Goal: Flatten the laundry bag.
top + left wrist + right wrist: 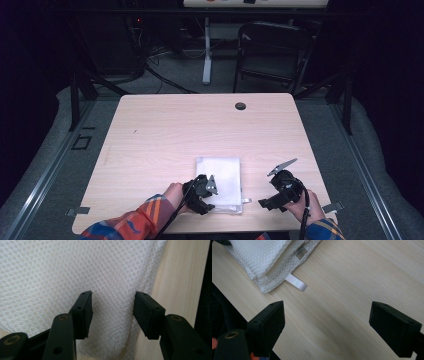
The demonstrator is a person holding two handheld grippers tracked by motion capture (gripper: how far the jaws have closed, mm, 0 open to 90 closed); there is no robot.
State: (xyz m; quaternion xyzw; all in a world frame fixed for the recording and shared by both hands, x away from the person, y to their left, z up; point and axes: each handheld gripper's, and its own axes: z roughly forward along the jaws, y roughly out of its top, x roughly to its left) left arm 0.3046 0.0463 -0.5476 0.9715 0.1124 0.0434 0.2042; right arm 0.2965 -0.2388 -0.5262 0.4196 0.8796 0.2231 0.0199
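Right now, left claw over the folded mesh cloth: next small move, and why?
Probably lower the left claw a touch and close: its jaws straddle the white mesh cloth near its edge, pads not yet pinching. The right claw hangs open over bare table.

Left tongs (113, 315) half-open, angled down; right tongs (327, 327) wide open.

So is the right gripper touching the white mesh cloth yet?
No, the right gripper stands open over bare table, apart from the white mesh cloth.

White honeycomb-mesh cloth (75, 272) with glossy ribbon loop (296, 283) on matt pale wood table (352, 290).
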